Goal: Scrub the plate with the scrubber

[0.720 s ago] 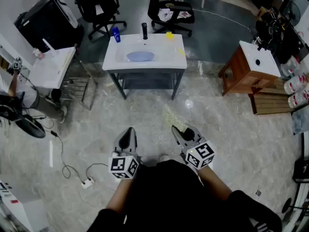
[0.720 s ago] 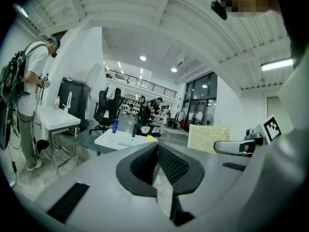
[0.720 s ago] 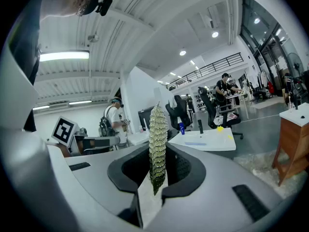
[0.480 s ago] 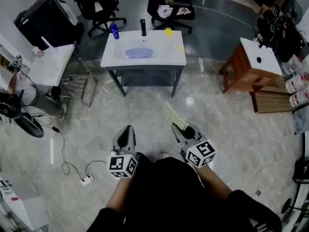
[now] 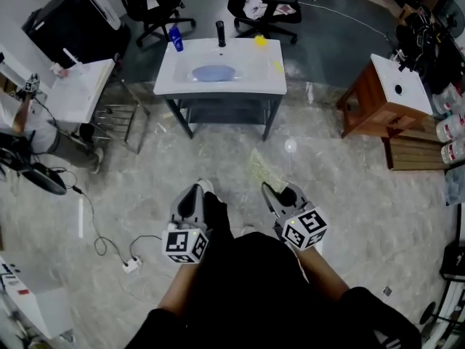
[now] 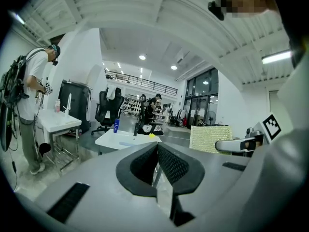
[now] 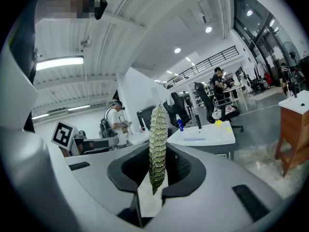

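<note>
A blue plate (image 5: 214, 73) lies in the basin of a white sink table (image 5: 258, 82) across the floor, far ahead of both grippers. My right gripper (image 5: 270, 193) is shut on a yellow-green mesh scrubber (image 5: 261, 169), which stands upright between its jaws in the right gripper view as the scrubber (image 7: 158, 139). My left gripper (image 5: 190, 195) is shut with nothing in it; its pads (image 6: 170, 164) meet. The left gripper view shows the scrubber (image 6: 210, 138) off to its right. The plate (image 7: 193, 139) is small and distant.
On the sink table stand a blue bottle (image 5: 175, 38), a black faucet (image 5: 220, 33) and a yellow object (image 5: 259, 41). Office chairs (image 5: 265, 6) stand behind it. A wooden cabinet (image 5: 378, 100) is at the right, a small white table (image 5: 76, 93) and a person (image 5: 29, 133) at the left, a power strip (image 5: 131, 267) on the floor.
A dark leg and shoe has swung forward between the two grippers. Both grippers keep their pose, the scrubber still in the right one.
</note>
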